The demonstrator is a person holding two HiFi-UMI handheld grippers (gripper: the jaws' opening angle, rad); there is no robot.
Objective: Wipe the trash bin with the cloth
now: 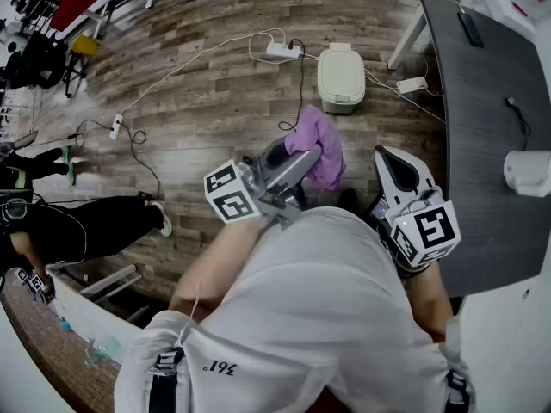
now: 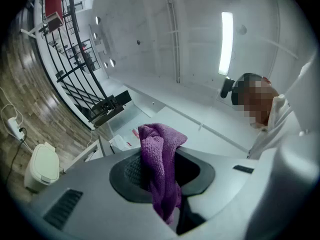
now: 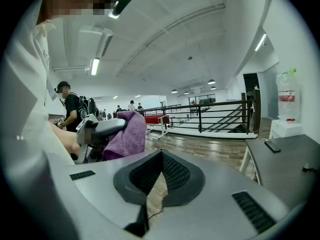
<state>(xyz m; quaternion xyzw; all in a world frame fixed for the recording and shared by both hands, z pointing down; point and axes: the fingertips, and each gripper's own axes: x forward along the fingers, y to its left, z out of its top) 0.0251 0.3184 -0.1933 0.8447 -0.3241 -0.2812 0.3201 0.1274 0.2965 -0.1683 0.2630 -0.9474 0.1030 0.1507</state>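
A purple cloth [image 1: 317, 147] hangs bunched from my left gripper [image 1: 303, 156], whose jaws are shut on it, held up in front of my chest. In the left gripper view the cloth [image 2: 159, 170] droops between the pads and down past them. The white lidded trash bin [image 1: 341, 77] stands on the wooden floor beyond the cloth, apart from both grippers; it also shows low on the left as the bin [image 2: 42, 167]. My right gripper [image 1: 389, 155] is to the right, shut and empty. Its own view shows the jaws [image 3: 159, 156] together and the cloth [image 3: 128, 134] to their left.
A power strip [image 1: 284, 50] and white cables lie on the floor behind the bin. A dark grey table [image 1: 491, 101] fills the right side, with a white object [image 1: 527, 172] on it. A person in black [image 1: 86, 222] sits at the left. Railings run along the far side.
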